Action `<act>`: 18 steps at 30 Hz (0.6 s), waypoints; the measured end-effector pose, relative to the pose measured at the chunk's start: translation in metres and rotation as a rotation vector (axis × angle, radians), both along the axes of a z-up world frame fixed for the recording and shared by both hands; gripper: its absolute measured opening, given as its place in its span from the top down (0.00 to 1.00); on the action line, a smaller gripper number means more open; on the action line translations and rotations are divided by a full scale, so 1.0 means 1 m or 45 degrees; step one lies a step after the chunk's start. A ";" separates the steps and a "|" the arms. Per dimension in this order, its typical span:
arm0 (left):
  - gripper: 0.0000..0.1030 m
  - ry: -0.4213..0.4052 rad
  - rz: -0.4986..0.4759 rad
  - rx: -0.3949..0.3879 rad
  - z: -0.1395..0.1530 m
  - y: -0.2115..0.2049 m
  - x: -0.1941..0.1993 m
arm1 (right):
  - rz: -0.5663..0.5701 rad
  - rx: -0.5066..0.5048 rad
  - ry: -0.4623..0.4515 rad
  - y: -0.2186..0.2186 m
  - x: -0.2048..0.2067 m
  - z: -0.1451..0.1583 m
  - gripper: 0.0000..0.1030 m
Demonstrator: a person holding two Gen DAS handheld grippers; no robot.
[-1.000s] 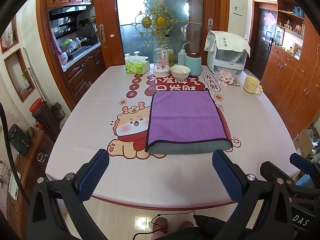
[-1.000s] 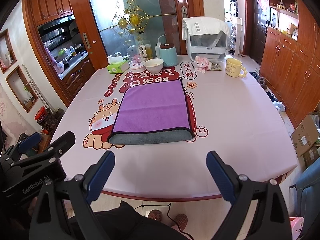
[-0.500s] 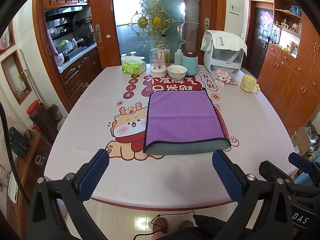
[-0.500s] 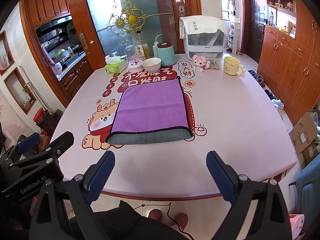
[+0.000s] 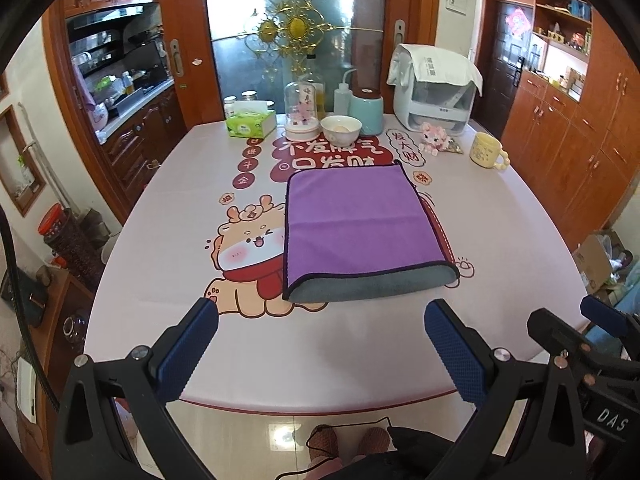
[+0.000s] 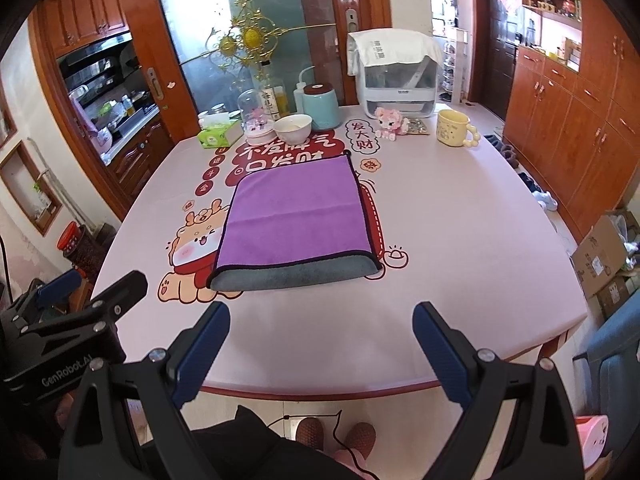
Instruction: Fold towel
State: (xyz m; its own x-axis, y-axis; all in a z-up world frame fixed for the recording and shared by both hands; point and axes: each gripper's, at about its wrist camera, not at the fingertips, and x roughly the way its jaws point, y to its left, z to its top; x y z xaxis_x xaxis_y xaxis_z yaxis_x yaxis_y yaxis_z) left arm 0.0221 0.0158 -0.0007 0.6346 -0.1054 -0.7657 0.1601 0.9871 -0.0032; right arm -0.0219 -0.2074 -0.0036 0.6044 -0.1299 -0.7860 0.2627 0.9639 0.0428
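Two grippers, both empty with fingers spread wide, hang off the near edge of the worktop. The purple towel lies mid-worktop, apparently folded once, grey underside showing along its near edge. Next fold, I'd pinch both near corners evenly so the edges line up. Left gripper and right gripper sit level, pointing forward.

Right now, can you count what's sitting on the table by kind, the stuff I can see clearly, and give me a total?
Towel: 1
Tissue box: 1
Glass dome: 1
Bowl: 1
Teal canister: 1
Squeeze bottle: 1
White appliance: 1
Pink plush toy: 1
Yellow mug: 1
Total: 9
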 end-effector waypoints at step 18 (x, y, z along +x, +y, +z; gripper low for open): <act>0.00 0.195 -0.129 0.033 -0.029 0.033 0.040 | -0.117 0.038 0.017 0.017 0.008 -0.020 0.12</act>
